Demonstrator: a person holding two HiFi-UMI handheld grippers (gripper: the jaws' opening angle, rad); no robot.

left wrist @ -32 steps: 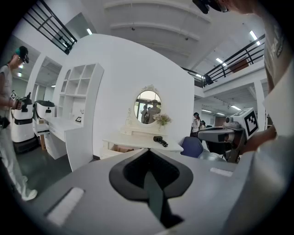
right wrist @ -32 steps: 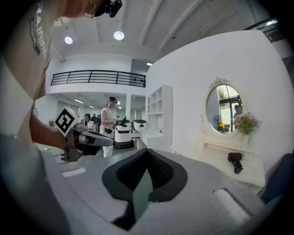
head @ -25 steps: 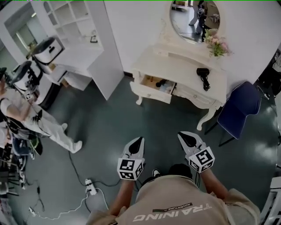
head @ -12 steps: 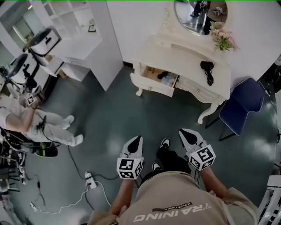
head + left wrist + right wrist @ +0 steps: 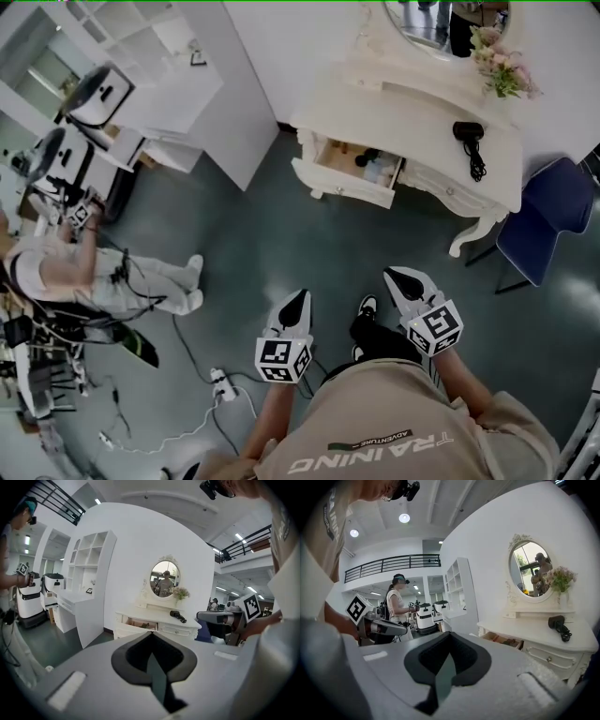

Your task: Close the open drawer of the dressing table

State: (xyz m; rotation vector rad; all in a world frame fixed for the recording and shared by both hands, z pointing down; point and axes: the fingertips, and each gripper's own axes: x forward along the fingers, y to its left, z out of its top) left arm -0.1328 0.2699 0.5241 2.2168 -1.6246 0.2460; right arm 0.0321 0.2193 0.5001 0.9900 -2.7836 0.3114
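the drawer (image 5: pixel 345 186) juts open from the left end of the cream dressing table's (image 5: pixel 412 112) front, with small items lying inside. left gripper (image 5: pixel 299 296) and right gripper (image 5: pixel 394 276) hang well apart from it, both clenched on nothing.

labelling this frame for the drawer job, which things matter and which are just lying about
Job: open drawer; dressing table; left hand-held gripper; right hand-held gripper.
Lying about: hair dryer; flowers; blue chair; power strip.
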